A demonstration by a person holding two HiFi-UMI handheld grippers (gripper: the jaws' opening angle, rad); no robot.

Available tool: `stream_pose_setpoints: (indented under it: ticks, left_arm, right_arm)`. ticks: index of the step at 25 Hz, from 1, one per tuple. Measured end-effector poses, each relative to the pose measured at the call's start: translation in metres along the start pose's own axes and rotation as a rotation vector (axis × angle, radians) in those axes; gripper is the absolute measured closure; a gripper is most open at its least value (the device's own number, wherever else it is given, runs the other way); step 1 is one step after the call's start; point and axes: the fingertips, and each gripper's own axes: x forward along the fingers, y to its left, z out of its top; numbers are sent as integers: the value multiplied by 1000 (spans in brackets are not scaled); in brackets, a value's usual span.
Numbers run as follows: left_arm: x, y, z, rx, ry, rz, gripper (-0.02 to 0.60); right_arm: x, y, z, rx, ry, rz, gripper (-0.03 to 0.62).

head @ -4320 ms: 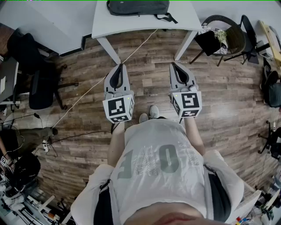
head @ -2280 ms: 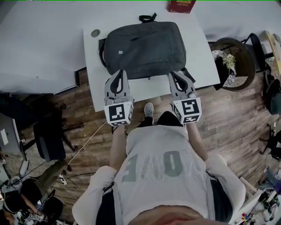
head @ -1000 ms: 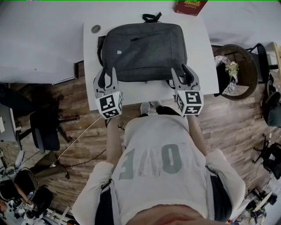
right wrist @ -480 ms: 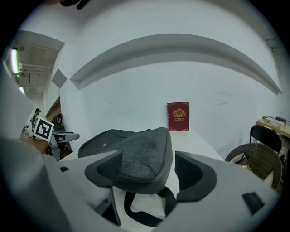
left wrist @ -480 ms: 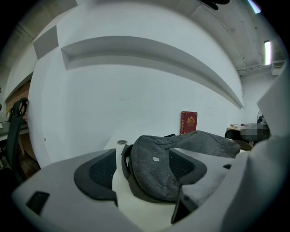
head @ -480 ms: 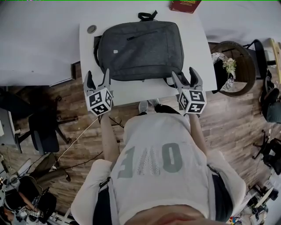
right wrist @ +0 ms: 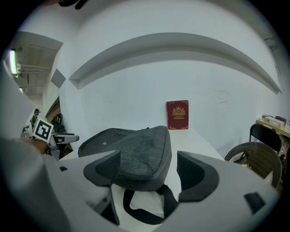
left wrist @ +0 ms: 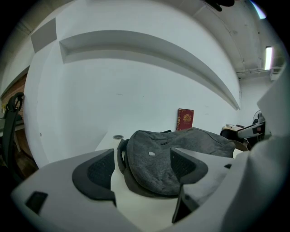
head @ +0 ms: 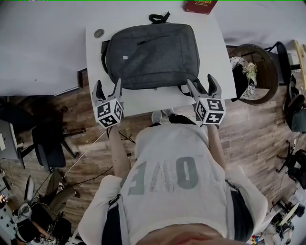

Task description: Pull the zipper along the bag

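head view: a grey bag (head: pixel 152 55) lies flat on a white worktop (head: pixel 158 101), its carry handle toward the far edge and a short dark zip line (head: pixel 154 40) on its top face. a red book (head: pixel 199 5) stands at the far edge, and a small round disc (head: pixel 99 33) sits near the far left corner. the left hand-held gripper (head: pixel 108 86) is at the near left corner of the bag and the right hand-held gripper (head: pixel 201 82) at the near right corner. both have their jaws spread wide, just opened, and nothing is between the pads. whether the tips touch the fabric cannot be told here. a wicker chair (head: pixel 253 62) stands on the wooden floor (head: pixel 258 139) to the right.

left gripper view: the left hand-held gripper (left wrist: pixel 142 170) has its jaws well apart. the bag (left wrist: pixel 199 140) shows through the gap, lying beyond the pads and gripped by neither. the book (left wrist: pixel 185 119) stands upright behind it, against the white wall. the disc (left wrist: pixel 118 137) sits at the far left of the worktop (left wrist: pixel 136 208).

right gripper view: the right hand-held gripper (right wrist: pixel 150 174) is also wide open. the rounded corner of the bag (right wrist: pixel 136 149) lies just ahead of the pads, and a dark strap (right wrist: pixel 142 206) loops on the worktop (right wrist: pixel 195 140) below it. the book (right wrist: pixel 177 115) stands behind, and the chair (right wrist: pixel 253 163) is at the right.
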Motion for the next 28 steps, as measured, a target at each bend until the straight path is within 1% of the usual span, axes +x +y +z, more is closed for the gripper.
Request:
stream_pose_setpoints:
  ticks: [2,3,4,5,7,8,9,12,15,17,20,22,23,24,25,28]
  left_arm:
    - [5,-1,-5,14,35,-33,224]
    - [8,-3,-10,41,61,-56,224]
    - [12,-6,-17,88,92,-85,224]
    - [16,-10,-24,159,127,-119,224]
    - [22,-16,-38,331,193,-184,224]
    - [24,-17,-43,404,213,-209,224]
    - [26,-16,-45,457,223,-233,224]
    - [32,-15,-42,546,231,-308,224]
    - [31,-17,-40,635,258,-410,224]
    - [25,-19,-41,706,298,-479,224]
    - [19,-21,-55,850,405,-571,225]
    - [21,-17,-71,975,470,-604,225]
    - [23,-15,-76,1027,487,-609,225]
    - [24,-14,-78,1059,494,-608,225]
    - [25,-14,-78,1069,496,-605,225]
    - [25,-17,-78,1023,482,-595,225]
  right_arm:
    - [3,5,-6,-25,37,29,229]
    - [5,8,-11,-39,59,44,229]
    - [6,10,-16,-53,84,60,229]
    - [7,13,-23,-67,110,76,229]
    - [7,17,-36,-99,161,101,230]
    - [7,18,-42,-117,182,106,230]
    - [7,19,-48,-131,199,108,230]
    - [9,19,-62,-136,233,105,230]
    - [17,19,-68,-80,243,107,230]
    - [23,20,-69,-54,242,110,230]
    - [31,19,-70,-76,252,114,230]
    - [36,20,-73,-92,264,121,230]
    - [38,22,-74,-97,269,126,230]
    - [39,24,-74,-104,272,133,230]
    - [41,26,-75,-111,276,141,230]
    - [44,28,-76,-122,285,144,230]
